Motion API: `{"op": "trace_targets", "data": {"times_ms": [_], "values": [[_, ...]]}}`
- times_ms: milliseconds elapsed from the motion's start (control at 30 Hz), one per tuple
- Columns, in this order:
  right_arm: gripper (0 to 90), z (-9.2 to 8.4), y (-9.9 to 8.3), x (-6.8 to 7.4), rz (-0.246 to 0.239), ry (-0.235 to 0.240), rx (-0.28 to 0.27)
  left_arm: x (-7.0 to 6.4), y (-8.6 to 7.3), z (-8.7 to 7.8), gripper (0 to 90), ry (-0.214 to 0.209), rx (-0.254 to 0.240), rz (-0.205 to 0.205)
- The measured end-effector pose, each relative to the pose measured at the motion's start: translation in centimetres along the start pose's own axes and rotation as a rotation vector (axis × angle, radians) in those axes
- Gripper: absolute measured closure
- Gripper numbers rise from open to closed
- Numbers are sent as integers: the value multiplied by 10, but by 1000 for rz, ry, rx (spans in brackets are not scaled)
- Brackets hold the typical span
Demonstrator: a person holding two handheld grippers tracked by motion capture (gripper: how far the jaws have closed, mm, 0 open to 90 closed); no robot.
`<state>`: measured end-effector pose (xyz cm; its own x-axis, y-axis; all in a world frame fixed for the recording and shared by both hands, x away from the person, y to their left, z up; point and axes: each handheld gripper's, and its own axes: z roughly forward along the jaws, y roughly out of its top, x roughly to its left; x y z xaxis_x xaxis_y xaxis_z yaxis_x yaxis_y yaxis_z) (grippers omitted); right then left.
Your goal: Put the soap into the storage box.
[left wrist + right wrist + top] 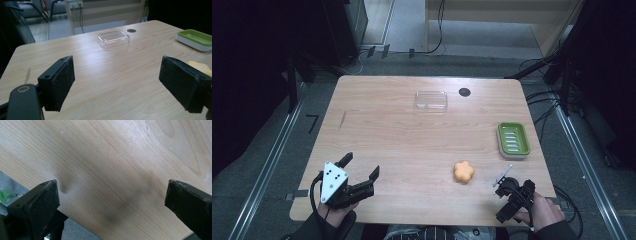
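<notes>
Jaws of both grippers stand wide apart and hold nothing: the left gripper [360, 166] rests at the table's [387, 135] near left corner, the right gripper [507, 181] at the near right edge, tipped down at bare wood. Between them, nearer the right one, lies an orange flower-shaped piece [464, 171], with a green-and-white soap dish [513, 140] beyond it by the right edge. At the far side sit a clear plastic lid [431, 100] and a dark round hole [464, 92], well apart from both grippers with bare wood between.
</notes>
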<state>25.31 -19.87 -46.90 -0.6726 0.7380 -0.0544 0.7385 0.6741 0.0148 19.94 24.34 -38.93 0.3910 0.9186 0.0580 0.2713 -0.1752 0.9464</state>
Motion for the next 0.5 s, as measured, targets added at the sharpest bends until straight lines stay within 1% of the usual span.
{"op": "trace_targets", "data": {"times_ms": [133,233,267,367,500], "values": [[0,-1,0,0,-4,-3,0,0,0,-1,137,1,-3,-3],[0,-1,1,1,-6,-9,-9,0,0,-1,137,3,1,2],[0,-1,1,1,-9,-9,-11,0,0,-1,137,3,-2,-3],[0,-1,2,2,-4,-11,-14,0,0,-1,137,2,2,2],[0,-5,5,6,-25,-34,-45,1,0,-1,137,4,-1,-4]]}}
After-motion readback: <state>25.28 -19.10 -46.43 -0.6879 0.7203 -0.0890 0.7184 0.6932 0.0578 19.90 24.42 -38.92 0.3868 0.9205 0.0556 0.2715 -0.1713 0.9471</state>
